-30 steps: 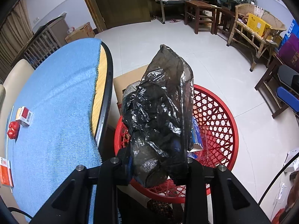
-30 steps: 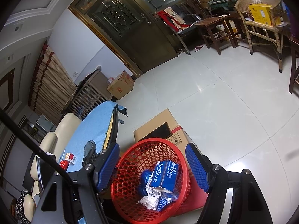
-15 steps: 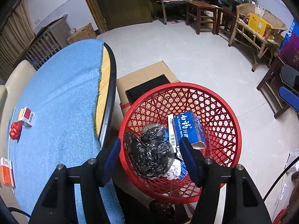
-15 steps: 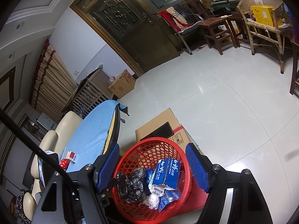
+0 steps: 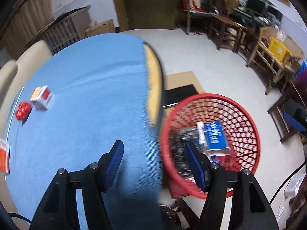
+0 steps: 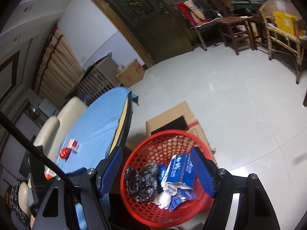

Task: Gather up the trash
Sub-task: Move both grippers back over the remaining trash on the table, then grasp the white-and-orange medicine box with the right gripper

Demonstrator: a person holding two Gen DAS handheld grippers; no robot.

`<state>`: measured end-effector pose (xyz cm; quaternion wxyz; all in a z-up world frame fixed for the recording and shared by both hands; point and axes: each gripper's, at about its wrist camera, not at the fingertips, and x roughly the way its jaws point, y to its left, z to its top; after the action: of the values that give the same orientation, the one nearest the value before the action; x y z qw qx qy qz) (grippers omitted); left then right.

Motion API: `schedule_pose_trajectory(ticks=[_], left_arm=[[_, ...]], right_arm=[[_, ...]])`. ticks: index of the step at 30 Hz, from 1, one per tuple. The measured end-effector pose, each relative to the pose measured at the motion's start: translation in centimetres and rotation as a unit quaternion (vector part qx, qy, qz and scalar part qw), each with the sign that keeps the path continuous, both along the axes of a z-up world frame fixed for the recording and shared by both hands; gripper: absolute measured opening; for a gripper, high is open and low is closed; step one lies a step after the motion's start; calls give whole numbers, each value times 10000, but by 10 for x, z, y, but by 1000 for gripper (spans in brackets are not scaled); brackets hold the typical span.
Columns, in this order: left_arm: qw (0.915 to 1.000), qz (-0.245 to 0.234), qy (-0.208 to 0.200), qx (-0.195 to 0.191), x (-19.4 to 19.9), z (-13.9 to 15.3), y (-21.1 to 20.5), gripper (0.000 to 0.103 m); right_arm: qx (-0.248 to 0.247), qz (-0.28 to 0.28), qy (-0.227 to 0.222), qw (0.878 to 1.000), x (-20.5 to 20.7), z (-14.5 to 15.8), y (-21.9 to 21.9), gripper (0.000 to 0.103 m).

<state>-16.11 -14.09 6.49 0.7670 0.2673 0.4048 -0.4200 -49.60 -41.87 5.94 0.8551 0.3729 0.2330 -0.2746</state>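
A red mesh basket (image 5: 249,118) stands on the floor beside the round table. In it lie a crumpled black plastic bag (image 6: 140,182), a blue carton (image 6: 178,170) and white crumpled paper (image 6: 163,199). My left gripper (image 5: 153,147) is open and holds nothing, hovering over the table's edge with the blue cloth (image 5: 86,105) under it. On the cloth at the left lie a red-and-white box (image 5: 42,99), a crumpled red wrapper (image 5: 23,111) and an orange packet (image 5: 3,157). Above the basket (image 6: 172,132), my right gripper (image 6: 155,153) hangs open, nothing between its fingers.
A flat cardboard box (image 6: 168,118) lies on the floor behind the basket. Cream chairs (image 6: 63,111) stand at the table's far side. Wooden chairs and tables (image 6: 236,30) line the back right wall. The tiled floor (image 6: 239,105) is open to the right.
My left gripper opened and the black bag dropped into the basket. It then swung left, from over the basket to over the table's edge. The right gripper shifted slightly.
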Motion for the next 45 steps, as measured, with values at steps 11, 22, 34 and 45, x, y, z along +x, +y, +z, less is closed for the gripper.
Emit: schedule_pose_trajectory(ticks=[11,22,34,45], left_arm=[[9909,1324,140,-209,111,-13,95,68],[9711,2324,465,-274,203,-46,175,68],[9586,2769,509,-428,254,-55,220,71],[9498,3046,491,-513,290,-49,249,71]], right_arm=[[-249,1229,572,9905,119,-4,58,76],[-488,2267,1075,9668,248,-16,126,76],[-1289,3388,1166,9247,403,-6,177,76],[-1840,3792,1316,8972,508,-12,186,76]])
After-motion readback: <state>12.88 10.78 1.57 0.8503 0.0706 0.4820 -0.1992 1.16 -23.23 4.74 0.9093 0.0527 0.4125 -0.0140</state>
